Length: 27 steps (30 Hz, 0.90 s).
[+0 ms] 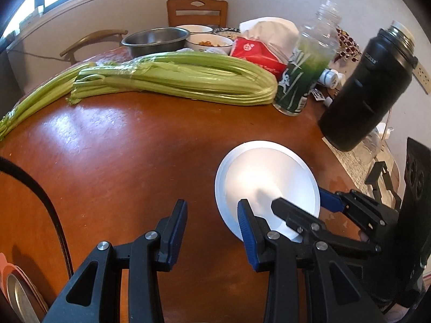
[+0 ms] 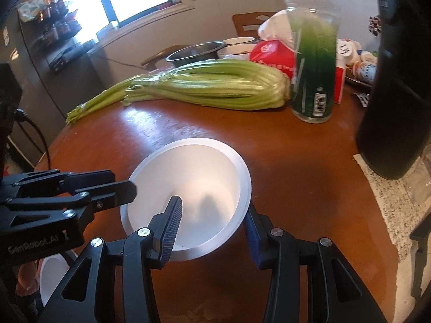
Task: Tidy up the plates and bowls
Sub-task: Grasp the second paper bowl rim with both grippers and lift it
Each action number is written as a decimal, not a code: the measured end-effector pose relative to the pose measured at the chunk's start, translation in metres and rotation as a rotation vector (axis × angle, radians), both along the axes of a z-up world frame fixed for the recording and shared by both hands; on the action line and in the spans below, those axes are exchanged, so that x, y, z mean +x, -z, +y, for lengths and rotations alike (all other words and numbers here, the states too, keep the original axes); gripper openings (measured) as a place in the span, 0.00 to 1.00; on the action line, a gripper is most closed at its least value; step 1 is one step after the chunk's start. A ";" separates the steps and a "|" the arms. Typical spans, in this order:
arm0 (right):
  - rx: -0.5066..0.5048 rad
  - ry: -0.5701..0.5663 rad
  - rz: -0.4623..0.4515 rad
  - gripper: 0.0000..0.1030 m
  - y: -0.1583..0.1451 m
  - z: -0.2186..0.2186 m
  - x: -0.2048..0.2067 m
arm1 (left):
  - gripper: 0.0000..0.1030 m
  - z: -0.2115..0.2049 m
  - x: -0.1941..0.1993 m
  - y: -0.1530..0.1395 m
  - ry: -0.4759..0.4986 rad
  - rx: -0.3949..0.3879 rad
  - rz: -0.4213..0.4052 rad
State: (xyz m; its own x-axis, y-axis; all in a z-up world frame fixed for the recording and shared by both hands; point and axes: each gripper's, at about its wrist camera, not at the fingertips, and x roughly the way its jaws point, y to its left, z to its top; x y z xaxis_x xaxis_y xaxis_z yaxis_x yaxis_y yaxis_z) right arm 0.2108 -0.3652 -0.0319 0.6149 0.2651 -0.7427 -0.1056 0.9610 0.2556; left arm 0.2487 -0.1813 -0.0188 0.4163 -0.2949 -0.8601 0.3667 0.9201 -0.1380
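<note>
A white bowl [image 2: 194, 167] hangs tilted low over the brown table [image 2: 282, 156]. My right gripper [image 2: 212, 204] is shut on its near wall, one finger inside and the other outside under the rim. From the left wrist, the same bowl [image 1: 258, 172] shows with the right gripper [image 1: 297, 197] reaching in from the right. My left gripper [image 1: 211, 203] stands open just left of the bowl, only bare table between its fingers; its right finger [image 1: 245, 223] is at the bowl's edge. The right wrist view shows the left gripper [image 2: 121, 184] with its tip at the bowl's left rim.
Celery [image 1: 175, 78] lies across the table's middle. Behind it stand a steel bowl [image 1: 156, 39], white bowls with food [image 1: 210, 41] and a red pack [image 1: 256, 51]. A green bottle [image 1: 304, 72] and black flask [image 1: 369, 86] stand right. Stacked plates [image 1: 18, 296] and another white bowl [image 2: 54, 274] sit low left.
</note>
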 end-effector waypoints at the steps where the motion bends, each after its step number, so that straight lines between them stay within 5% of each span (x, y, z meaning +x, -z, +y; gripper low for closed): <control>1: -0.003 -0.006 -0.001 0.45 0.000 0.003 0.000 | 0.37 0.002 0.001 0.000 -0.005 0.000 0.001; 27: 0.022 -0.150 -0.003 0.44 -0.003 0.061 0.006 | 0.37 0.037 0.022 0.023 -0.092 -0.024 0.097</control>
State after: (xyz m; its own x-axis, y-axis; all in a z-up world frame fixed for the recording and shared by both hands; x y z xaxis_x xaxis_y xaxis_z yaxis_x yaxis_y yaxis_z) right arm 0.2166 -0.3039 -0.0288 0.5695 0.3703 -0.7338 -0.2482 0.9286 0.2759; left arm 0.2708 -0.1445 -0.0421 0.3575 -0.2801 -0.8909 0.2652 0.9451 -0.1907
